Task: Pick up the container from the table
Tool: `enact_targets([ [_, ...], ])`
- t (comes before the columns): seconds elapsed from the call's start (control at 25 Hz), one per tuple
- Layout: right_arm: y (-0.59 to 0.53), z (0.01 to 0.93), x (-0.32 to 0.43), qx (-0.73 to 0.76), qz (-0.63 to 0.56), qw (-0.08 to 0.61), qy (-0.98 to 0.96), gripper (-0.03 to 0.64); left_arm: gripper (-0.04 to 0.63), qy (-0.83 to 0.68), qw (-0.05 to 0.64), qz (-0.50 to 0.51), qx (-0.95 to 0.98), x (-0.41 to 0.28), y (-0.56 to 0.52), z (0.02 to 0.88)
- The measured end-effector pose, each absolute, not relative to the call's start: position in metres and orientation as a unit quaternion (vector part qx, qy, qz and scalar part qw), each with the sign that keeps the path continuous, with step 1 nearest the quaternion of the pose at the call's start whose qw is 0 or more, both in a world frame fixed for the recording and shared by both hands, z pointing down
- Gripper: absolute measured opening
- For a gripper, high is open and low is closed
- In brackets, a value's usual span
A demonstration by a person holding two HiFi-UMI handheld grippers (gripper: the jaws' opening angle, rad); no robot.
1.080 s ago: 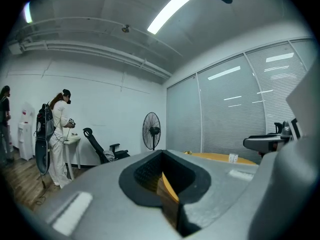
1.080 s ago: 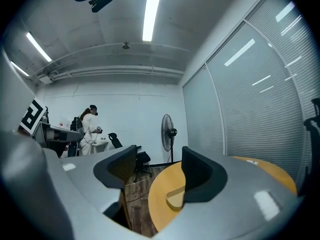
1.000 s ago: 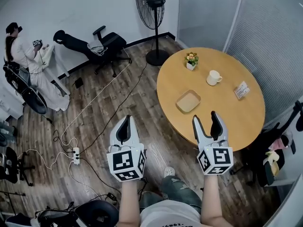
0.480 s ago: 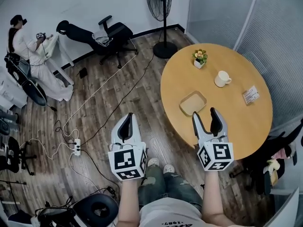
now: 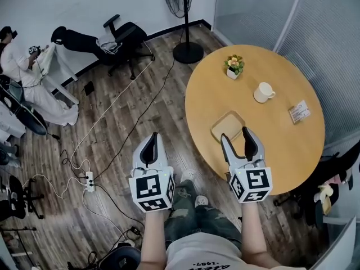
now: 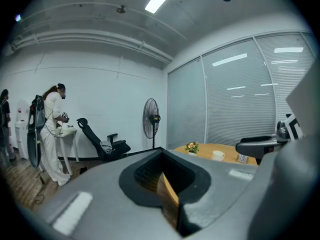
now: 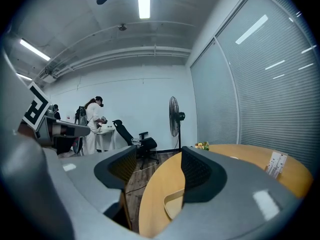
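The container (image 5: 226, 125) is a shallow tan square tray near the front-left edge of the round wooden table (image 5: 281, 145). My right gripper (image 5: 237, 135) hovers open over the table's edge just short of the tray, its fingertips overlapping the tray's near rim in the head view. The right gripper view shows the tray (image 7: 173, 204) low between the spread jaws of the right gripper (image 7: 155, 176), with nothing held. My left gripper (image 5: 151, 143) hangs over the wooden floor to the left of the table, jaws together and empty. In its own view, the left gripper (image 6: 165, 184) shows only a sliver of table edge.
Farther back on the table stand a white cup (image 5: 262, 92), a small flower pot (image 5: 234, 65) and a card (image 5: 299, 111). A pedestal fan (image 5: 183, 16), an office chair (image 5: 121, 38), floor cables with a power strip (image 5: 89, 180) and a person (image 5: 22, 66) are at left.
The right gripper has closed in on the tray, from a gap short of it to overlapping its near rim. The left gripper has kept its place over the floor.
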State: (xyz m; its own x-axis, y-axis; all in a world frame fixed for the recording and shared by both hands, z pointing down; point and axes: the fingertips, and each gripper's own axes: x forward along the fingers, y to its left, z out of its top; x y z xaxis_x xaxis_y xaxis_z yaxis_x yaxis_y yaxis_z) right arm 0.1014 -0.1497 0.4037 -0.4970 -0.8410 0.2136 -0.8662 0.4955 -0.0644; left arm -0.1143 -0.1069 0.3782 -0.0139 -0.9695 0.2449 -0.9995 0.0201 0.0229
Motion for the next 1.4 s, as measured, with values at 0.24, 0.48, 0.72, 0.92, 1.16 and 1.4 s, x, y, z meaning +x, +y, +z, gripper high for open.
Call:
enact_targets([
  [0.24, -0.202, 0.406, 0.092, 0.521, 0.084, 0.076, -0.846, 0.287, 0.000, -0.678, 0.094, 0.081, 0.724, -0.119, -0.176, 0.379],
  [0.48, -0.247, 0.407, 0.090, 0.555, 0.092, 0.073, -0.824, 0.288, 0.000, -0.651, 0.091, 0.085, 0.749, -0.125, -0.236, 0.378],
  [0.72, -0.272, 0.416, 0.086, 0.575, 0.098, 0.086, -0.808, 0.288, 0.000, -0.630, 0.100, 0.091, 0.764, -0.132, -0.274, 0.389],
  [0.92, -0.282, 0.430, 0.082, 0.583, 0.108, 0.103, -0.799, 0.288, 0.000, -0.617, 0.115, 0.100, 0.772, -0.136, -0.293, 0.405],
  [1.16, -0.287, 0.449, 0.078, 0.585, 0.125, 0.121, -0.792, 0.288, 0.000, -0.606, 0.130, 0.113, 0.777, -0.139, -0.305, 0.425],
  [1.4, -0.285, 0.469, 0.079, 0.576, 0.136, 0.148, -0.792, 0.288, 0.000, -0.598, 0.148, 0.128, 0.777, -0.135, -0.308, 0.447],
])
